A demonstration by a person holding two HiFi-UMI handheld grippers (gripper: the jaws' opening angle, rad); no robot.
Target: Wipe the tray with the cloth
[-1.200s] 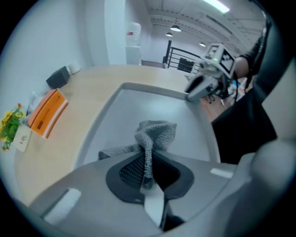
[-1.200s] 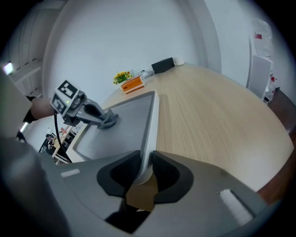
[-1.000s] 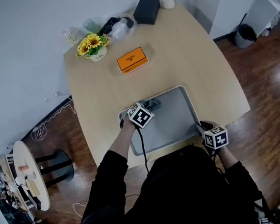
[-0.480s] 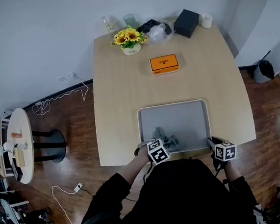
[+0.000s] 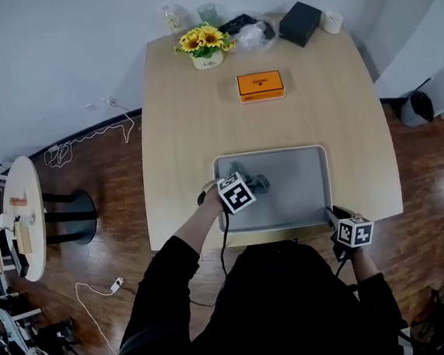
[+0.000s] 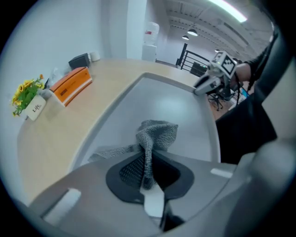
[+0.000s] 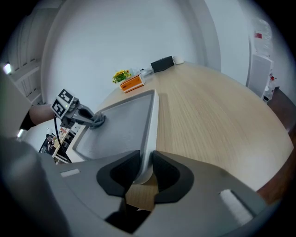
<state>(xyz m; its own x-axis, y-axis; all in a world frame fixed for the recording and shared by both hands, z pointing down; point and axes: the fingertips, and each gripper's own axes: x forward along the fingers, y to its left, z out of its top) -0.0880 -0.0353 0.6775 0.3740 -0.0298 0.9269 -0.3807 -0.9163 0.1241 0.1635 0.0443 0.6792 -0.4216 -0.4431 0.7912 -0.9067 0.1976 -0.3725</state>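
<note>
At the counter's point(image 5: 179, 138) near edge, the left hand-held gripper point(image 5: 244, 186), pinched tight on the grey cloth point(image 6: 157, 132), wipes the tray's point(image 5: 298, 193) left part. The right hand-held gripper point(image 7: 144, 173) clamps the near right rim. The next move is probably a rightward sweep.

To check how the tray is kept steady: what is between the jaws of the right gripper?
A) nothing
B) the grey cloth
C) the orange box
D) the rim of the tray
D: the right gripper view shows the right gripper closed on the rim of the tray, while the cloth is pinched in the left gripper.
</note>
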